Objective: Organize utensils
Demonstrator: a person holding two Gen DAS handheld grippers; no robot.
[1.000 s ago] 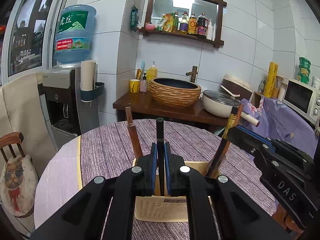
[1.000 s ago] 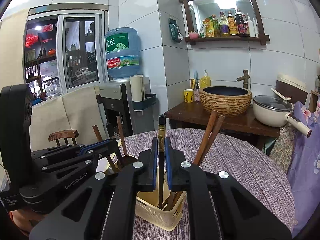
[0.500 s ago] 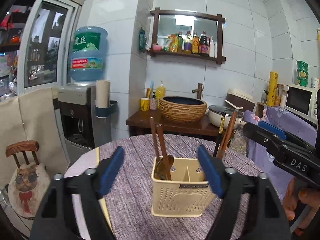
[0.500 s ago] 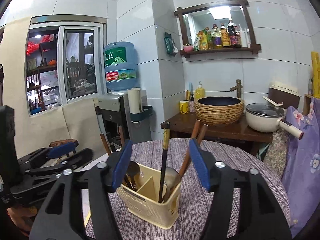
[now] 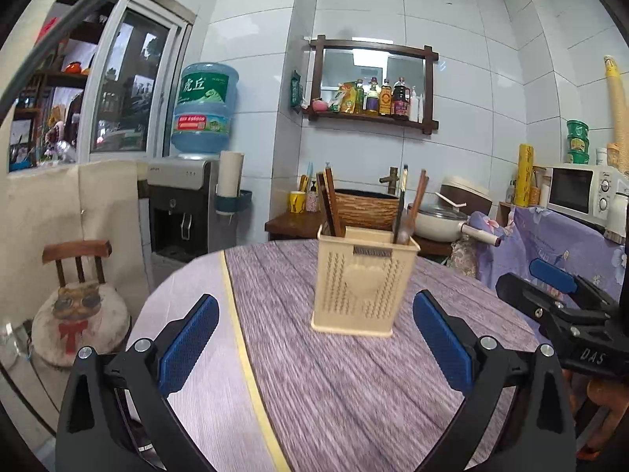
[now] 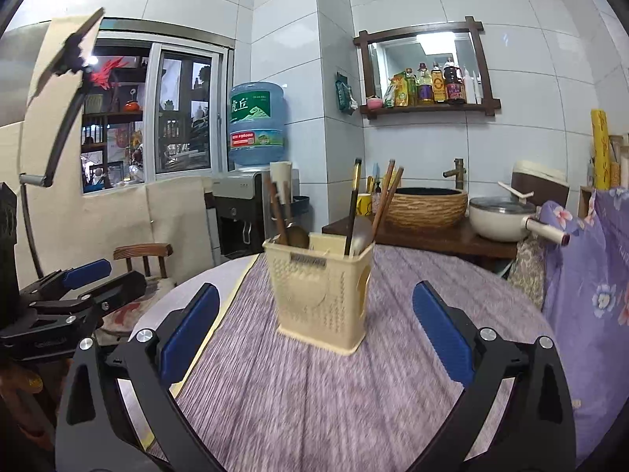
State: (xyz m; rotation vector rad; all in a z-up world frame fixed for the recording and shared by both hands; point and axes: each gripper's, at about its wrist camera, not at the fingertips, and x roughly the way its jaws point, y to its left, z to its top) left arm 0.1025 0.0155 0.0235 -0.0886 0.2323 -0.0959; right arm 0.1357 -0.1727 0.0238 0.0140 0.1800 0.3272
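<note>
With chopsticks (image 6: 387,192) and spoons (image 6: 293,236) standing in the cream caddy (image 6: 320,295) on the counter (image 6: 314,413), both spreading, empty tools (image 5: 314,334) (image 6: 314,334) suggest sorting is finished.

In the left wrist view a utensil holder (image 5: 363,285) stands mid-frame on a round table (image 5: 334,385), utensils (image 5: 407,206) upright in it. Behind it, a side counter (image 5: 291,222) carries a basin (image 5: 369,206) and, further right, a pot (image 5: 440,220). A water dispenser (image 5: 184,204) stands left of centre, a chair (image 5: 76,259) at lower left, a microwave (image 5: 578,190) at right
</note>
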